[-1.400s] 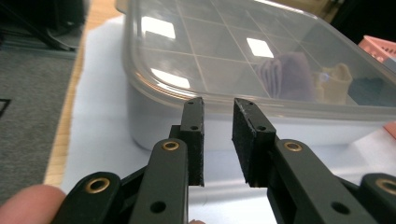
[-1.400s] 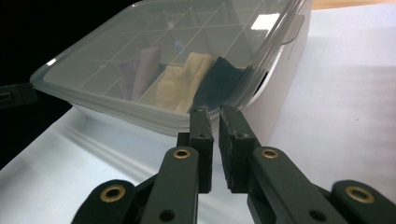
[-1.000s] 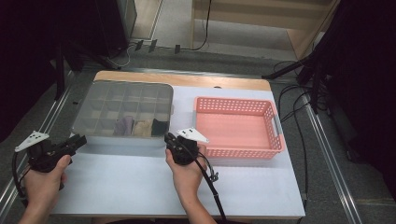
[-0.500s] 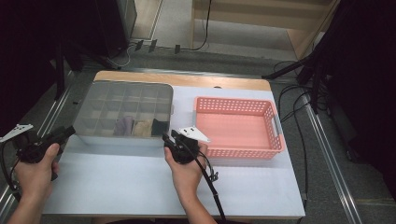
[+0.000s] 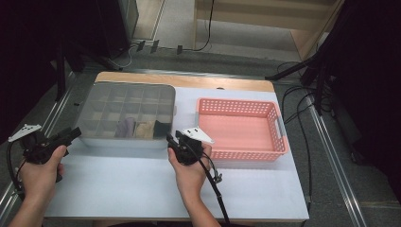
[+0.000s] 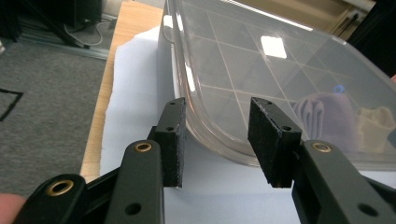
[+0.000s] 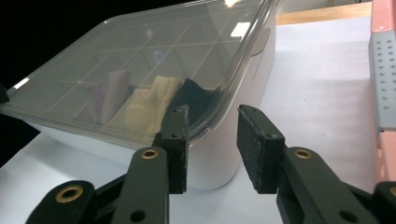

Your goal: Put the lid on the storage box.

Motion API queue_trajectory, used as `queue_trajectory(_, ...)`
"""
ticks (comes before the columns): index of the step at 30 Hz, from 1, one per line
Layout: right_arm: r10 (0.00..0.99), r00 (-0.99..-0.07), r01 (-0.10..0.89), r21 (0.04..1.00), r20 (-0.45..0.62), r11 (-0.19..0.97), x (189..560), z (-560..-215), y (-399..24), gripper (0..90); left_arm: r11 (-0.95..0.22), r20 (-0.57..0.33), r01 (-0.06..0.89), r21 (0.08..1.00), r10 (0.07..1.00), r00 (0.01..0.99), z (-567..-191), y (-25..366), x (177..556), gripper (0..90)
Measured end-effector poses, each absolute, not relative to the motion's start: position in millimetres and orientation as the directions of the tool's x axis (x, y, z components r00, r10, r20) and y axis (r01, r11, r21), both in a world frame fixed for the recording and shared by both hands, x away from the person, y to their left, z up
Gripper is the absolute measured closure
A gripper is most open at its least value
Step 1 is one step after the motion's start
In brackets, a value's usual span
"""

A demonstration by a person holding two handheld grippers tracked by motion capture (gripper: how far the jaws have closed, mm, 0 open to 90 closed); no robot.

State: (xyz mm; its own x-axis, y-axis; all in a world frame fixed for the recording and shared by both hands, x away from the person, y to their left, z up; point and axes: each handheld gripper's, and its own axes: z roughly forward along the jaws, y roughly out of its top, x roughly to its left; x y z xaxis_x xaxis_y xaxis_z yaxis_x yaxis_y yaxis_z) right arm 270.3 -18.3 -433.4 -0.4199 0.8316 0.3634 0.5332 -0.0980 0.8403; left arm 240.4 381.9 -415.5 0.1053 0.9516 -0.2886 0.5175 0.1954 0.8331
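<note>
A white compartment box (image 5: 125, 101) with a clear shut lid (image 6: 261, 70) stands at the table's back left. Through the lid (image 7: 154, 51) show a purple roll (image 7: 112, 88), a cream roll (image 7: 154, 100) and a dark roll (image 7: 194, 95) of cloth. My left gripper (image 5: 73, 134) points at the box's near left corner. Its jaws (image 6: 222, 140) have just been opening and stand apart on either side of the lid's corner edge, pads off it. My right gripper (image 5: 171, 138) is at the near right corner. Its jaws (image 7: 212, 147) have also just been opening, with nothing pressed between them.
An empty pink basket (image 5: 236, 101) stands right of the box, its side at the edge of the right gripper view (image 7: 383, 70). White table top (image 5: 132, 184) spreads in front of both. A cable (image 5: 213, 184) trails from the right gripper. Dark stands and floor cables surround the table.
The left hand swung a little outward and came back, its gripper now slightly nearer the box's corner. The right hand has kept still.
</note>
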Motion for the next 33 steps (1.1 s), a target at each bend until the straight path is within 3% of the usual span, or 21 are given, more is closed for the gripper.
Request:
queue_trajectory(4,0.833,-0.426,0.535,0.841,0.354,-0.084,268.4,-434.1,-17.9,61.7,0.166,-0.267,0.506,0.846,0.954,0.133,-415.5,375.9,231.7,50.2)
queue_trajectory(11,0.825,-0.473,0.518,0.855,0.310,-0.024,257.4,-444.9,-24.8,45.6,0.134,-0.262,0.469,0.873,0.940,0.219,-422.7,365.8,203.7,40.3)
queue_trajectory(16,0.816,-0.515,0.482,0.876,0.262,0.023,244.5,-450.8,-27.1,33.1,0.104,-0.278,0.505,0.857,0.918,0.282,-430.3,351.9,188.6,25.0)
queue_trajectory(18,0.817,-0.522,0.466,0.884,0.243,0.036,238.8,-452.6,-28.6,27.9,0.082,-0.261,0.515,0.853,0.922,0.286,-432.5,346.9,183.9,14.0)
queue_trajectory(22,0.818,-0.535,0.448,0.892,0.213,0.061,227.9,-456.7,-34.1,19.1,0.045,-0.247,0.513,0.857,0.910,0.333,-440.1,341.3,177.6,0.6)
queue_trajectory(24,0.817,-0.535,0.459,0.886,0.216,0.067,224.0,-460.4,-38.3,14.4,0.030,-0.231,0.521,0.853,0.917,0.324,-444.1,337.2,176.0,0.0)
queue_trajectory(33,0.815,-0.558,0.444,0.886,0.155,0.135,205.7,-475.8,-60.5,10.0,-0.052,-0.185,0.537,0.842,0.907,0.378,-453.3,309.0,179.1,0.0)
